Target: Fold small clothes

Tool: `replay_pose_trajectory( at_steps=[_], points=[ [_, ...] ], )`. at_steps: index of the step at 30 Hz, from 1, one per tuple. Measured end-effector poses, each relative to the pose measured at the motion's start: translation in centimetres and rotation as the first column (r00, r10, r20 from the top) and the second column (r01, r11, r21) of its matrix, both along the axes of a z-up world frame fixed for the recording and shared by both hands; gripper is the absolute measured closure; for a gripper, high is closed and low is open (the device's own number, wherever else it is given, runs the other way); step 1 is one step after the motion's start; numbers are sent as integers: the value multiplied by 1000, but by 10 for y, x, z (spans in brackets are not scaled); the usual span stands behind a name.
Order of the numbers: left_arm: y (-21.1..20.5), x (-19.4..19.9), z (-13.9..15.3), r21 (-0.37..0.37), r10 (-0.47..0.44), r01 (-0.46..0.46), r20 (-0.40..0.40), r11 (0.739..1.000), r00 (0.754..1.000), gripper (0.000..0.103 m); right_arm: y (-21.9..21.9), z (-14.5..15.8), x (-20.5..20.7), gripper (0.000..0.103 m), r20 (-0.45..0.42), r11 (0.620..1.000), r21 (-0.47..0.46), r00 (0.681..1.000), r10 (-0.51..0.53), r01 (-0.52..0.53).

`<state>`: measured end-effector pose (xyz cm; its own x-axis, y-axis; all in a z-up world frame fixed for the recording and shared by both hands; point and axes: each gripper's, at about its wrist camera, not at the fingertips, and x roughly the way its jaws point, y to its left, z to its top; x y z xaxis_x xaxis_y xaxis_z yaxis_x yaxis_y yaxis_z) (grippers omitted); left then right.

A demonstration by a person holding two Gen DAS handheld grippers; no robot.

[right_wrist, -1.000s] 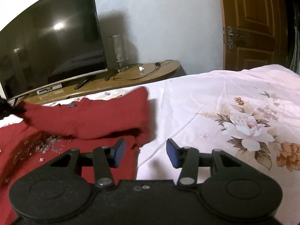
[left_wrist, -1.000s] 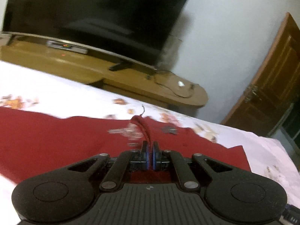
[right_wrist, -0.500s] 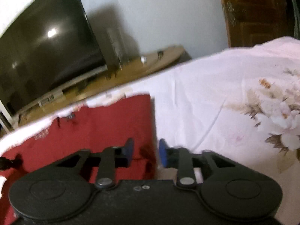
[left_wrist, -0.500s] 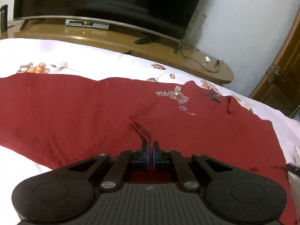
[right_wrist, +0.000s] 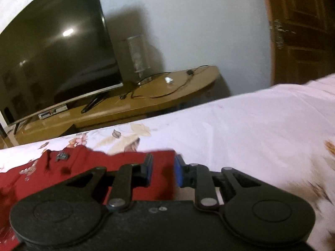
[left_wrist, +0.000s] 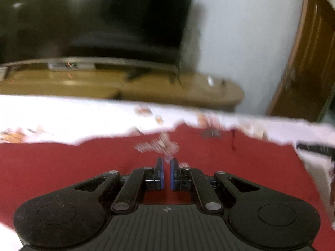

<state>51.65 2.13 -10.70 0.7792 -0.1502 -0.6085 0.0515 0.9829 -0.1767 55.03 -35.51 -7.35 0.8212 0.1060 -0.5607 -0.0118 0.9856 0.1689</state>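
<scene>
Floral white bedsheet [right_wrist: 240, 125] carries the soft red knit garment [left_wrist: 73, 167], spread flat. Both jaws are opening: my left gripper [left_wrist: 166, 170] narrowly parted, nothing pinched; my right gripper [right_wrist: 162, 171] gapes astride its corner.

- My left view is smeared by motion: the bead trim [left_wrist: 159, 145] on the red garment [left_wrist: 83, 163] reads only as pale streaks.
- The bed sheet [left_wrist: 62, 117] there shows flower prints as orange blurs.
- The garment runs off that view's left edge, and my own tongs' body covers its near part.
- In the right view the garment's near edge hides under my right tongs [right_wrist: 162, 170], whose jaws are opening; whether the cloth touches the pads [right_wrist: 178, 172] I cannot tell.
- The small box [right_wrist: 52, 112] under the television [right_wrist: 52, 52] is too small to identify.
</scene>
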Motion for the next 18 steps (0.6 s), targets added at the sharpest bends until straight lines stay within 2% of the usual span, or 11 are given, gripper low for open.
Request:
replay_pose_trajectory(
  at_steps=[1, 3, 4, 7, 8, 10, 12, 14, 15, 16, 18],
  points=[
    [-5, 7, -13, 0, -14, 14, -44, 1000, 999, 76, 6, -6, 9, 81, -16, 1000, -26, 1000, 8, -9],
    [-7, 0, -26, 3, -15, 15, -9, 1000, 1000, 76, 13, -24, 26, 78, -132, 994, -107, 991, -5, -9],
    [-8, -8, -20, 13, -16, 16, -10, 1000, 1000, 76, 14, -27, 25, 78, -145, 991, -135, 989, -2, -18],
    [-8, -45, -12, 13, -33, 32, 40, 999, 999, 76, 7, -12, -9, 78, -120, 994, -110, 993, 15, -28],
    [-8, -53, -18, 26, -51, 51, 12, 998, 999, 76, 6, -7, -31, 78, -92, 994, -103, 995, 29, -38],
    [-6, -66, -27, 37, -46, 45, 44, 998, 998, 76, 10, -5, -70, 79, -54, 993, -81, 995, 78, -82],
    [-3, -63, -21, 12, -22, 22, 24, 1000, 999, 76, 23, -28, -86, 78, -112, 979, -155, 987, 119, -136],
    [1, -66, -12, 6, 20, -20, 13, 1000, 1000, 76, 29, -25, -88, 78, -93, 979, -177, 992, 87, -103],
    [3, -70, -7, 17, 31, -31, 17, 999, 999, 68, 29, -20, -86, 76, -99, 986, -149, 993, 64, -78],
    [7, -78, -2, 26, 44, -45, 31, 999, 999, 40, 28, -14, -88, 70, -81, 992, -114, 995, 50, -59],
    [17, -94, 7, 52, 94, -97, 59, 994, 994, 17, 29, -3, -95, 57, -33, 995, -87, 999, 36, -39]
  ],
)
